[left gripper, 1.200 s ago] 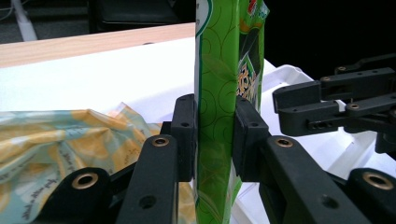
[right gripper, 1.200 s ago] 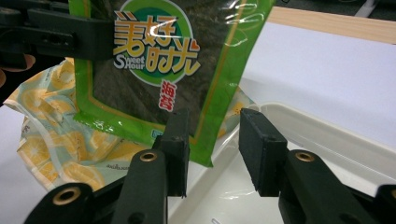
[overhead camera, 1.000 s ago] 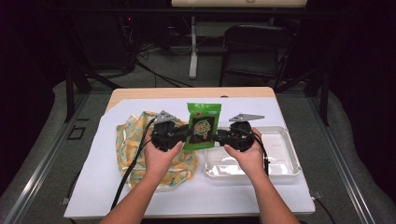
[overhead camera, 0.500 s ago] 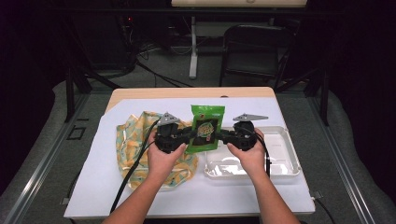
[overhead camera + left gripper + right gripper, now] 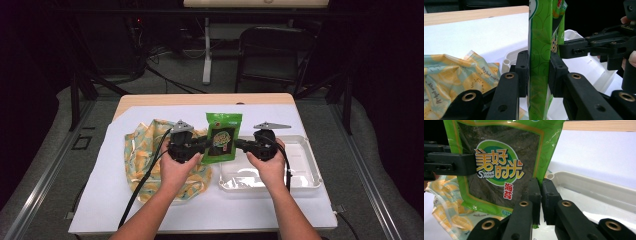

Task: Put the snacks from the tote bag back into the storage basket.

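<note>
Green pouch (image 5: 223, 136) held upright above the desk (image 5: 150, 210), between bag (image 5: 145, 150) and tray (image 5: 300, 172). Left gripper (image 5: 539, 72): fingers (image 5: 522, 72) clamped on the pouch's left edge. Right gripper (image 5: 541, 197): fingers (image 5: 549, 197) have just been closing, now pinched nearly together on its right edge.

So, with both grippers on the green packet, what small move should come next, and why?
Probably pull the two edges gently apart to open the green seaweed packet. It is held upright above the table between the left gripper and the right gripper; the left is clamped on one side edge, and the right's fingers have just been closing on the other. The white tray waits just beside it, perhaps for the contents.
</note>
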Tool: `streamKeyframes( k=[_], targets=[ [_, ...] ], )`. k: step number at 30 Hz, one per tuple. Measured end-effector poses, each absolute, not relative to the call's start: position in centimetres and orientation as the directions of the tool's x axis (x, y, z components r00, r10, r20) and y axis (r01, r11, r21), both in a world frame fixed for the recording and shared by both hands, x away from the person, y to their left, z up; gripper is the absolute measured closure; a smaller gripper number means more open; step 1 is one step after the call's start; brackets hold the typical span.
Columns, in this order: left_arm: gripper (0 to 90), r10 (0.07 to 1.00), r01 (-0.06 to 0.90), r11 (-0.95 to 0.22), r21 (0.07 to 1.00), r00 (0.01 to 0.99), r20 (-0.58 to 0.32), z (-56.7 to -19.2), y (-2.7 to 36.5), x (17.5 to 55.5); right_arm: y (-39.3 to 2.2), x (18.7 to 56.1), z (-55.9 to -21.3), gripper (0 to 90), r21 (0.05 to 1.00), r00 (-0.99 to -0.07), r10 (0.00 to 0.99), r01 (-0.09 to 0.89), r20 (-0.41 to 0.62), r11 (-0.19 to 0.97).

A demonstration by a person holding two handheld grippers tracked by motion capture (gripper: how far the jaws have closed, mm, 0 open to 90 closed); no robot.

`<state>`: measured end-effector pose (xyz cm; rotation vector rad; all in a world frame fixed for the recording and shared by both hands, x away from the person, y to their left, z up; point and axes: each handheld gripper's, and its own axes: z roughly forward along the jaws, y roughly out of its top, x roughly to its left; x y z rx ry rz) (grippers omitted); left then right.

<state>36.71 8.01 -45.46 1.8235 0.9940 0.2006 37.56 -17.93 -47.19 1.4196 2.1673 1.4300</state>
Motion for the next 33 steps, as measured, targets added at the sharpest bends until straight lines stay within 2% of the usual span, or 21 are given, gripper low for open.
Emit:
streamKeyframes(
  k=[19, 33],
  targets=[
    [71.0, 0.721, 0.525, -0.166, 0.835, 0.642, -0.26, -45.8, 6.8, 37.3, -18.7, 37.3, -46.6, 90.0, 0.801, -0.513, 0.807, 0.593, 0.292, 0.086],
    [69.0, 0.732, 0.547, -0.147, 0.824, 0.621, -0.281, -46.5, 5.3, 38.4, -19.4, 37.1, -46.3, 90.0, 0.803, -0.482, 0.841, 0.587, 0.245, 0.103]
  ],
)
